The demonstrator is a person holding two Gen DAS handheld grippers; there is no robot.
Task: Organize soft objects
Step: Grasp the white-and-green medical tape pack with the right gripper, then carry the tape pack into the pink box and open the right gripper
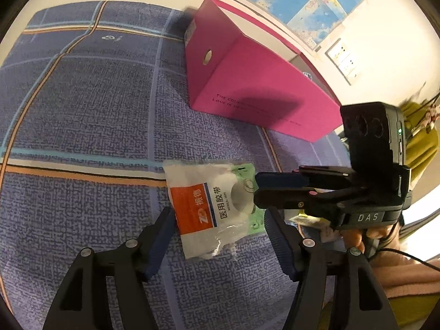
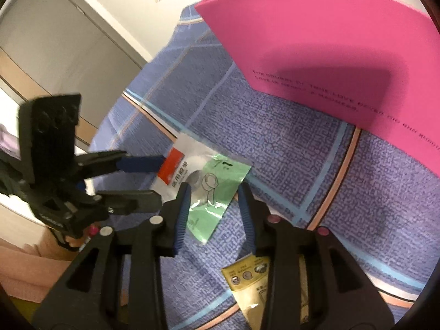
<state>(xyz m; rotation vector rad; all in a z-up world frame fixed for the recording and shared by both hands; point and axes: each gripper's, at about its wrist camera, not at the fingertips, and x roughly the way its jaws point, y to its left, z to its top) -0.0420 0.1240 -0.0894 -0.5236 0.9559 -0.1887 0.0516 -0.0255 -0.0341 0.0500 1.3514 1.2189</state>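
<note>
A medical tape packet [image 1: 211, 209], white with an orange label and a green end, lies flat on the blue checked cloth [image 1: 96, 110]. My left gripper [image 1: 220, 222] is open, its fingers on either side of the packet's near part. My right gripper [image 2: 214, 200] is open over the packet's green end [image 2: 217, 192]; in the left wrist view it [image 1: 258, 189] comes in from the right, fingers close together at the green end. A pink box [image 1: 247, 82] stands behind the packet.
A gold-coloured packet [image 2: 247, 277] lies on the cloth under my right gripper's right finger. The pink box [image 2: 343, 55] fills the upper right. The cloth's left edge [image 2: 132, 104] drops off beside a cabinet. A world map hangs on the wall [image 1: 316, 0].
</note>
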